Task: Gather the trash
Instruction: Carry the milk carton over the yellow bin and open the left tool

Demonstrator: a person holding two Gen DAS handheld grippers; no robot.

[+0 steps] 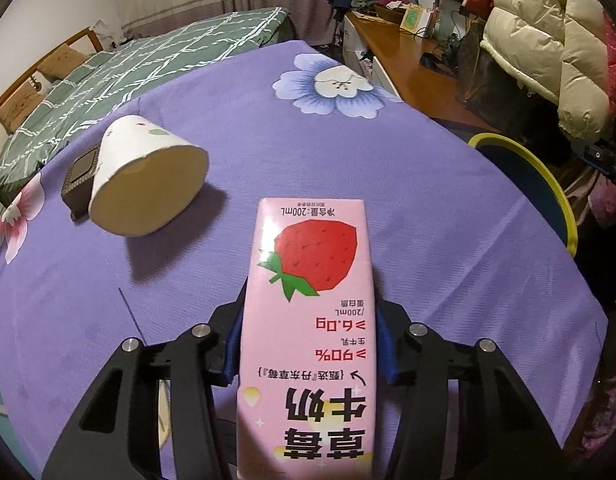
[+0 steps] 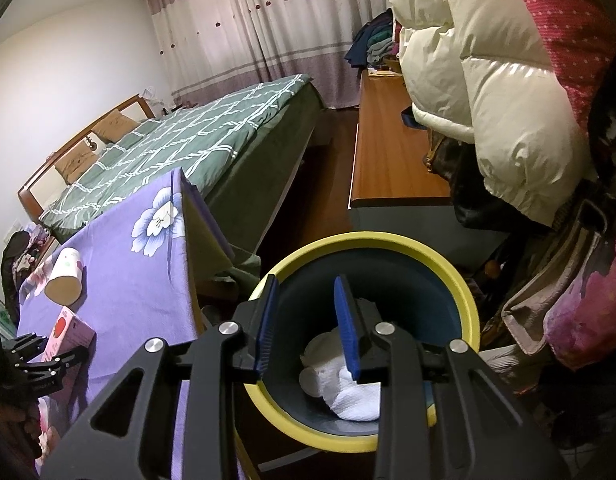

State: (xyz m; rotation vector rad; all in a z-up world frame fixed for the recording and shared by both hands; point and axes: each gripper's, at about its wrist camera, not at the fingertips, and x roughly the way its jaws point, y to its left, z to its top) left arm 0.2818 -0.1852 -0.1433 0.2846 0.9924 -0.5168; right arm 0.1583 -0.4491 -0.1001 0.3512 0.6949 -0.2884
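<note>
Through my left wrist camera, my left gripper (image 1: 308,344) is clamped on the pink strawberry milk carton (image 1: 308,320), near me on the purple flowered tablecloth (image 1: 448,208). Far left lies a tipped paper cup (image 1: 147,176); bare cloth lies between.

Through my right wrist camera, my right gripper (image 2: 308,324) hangs part-open and empty over the yellow-rimmed bin (image 2: 448,264), right of the table's edge, white tissue (image 2: 348,392) inside.

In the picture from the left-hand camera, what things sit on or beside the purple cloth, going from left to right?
Brown cookie-like piece → tipped-over paper cup → pink strawberry milk carton, gripped by the left gripper → yellow-rimmed bin at the cloth's right edge.
</note>
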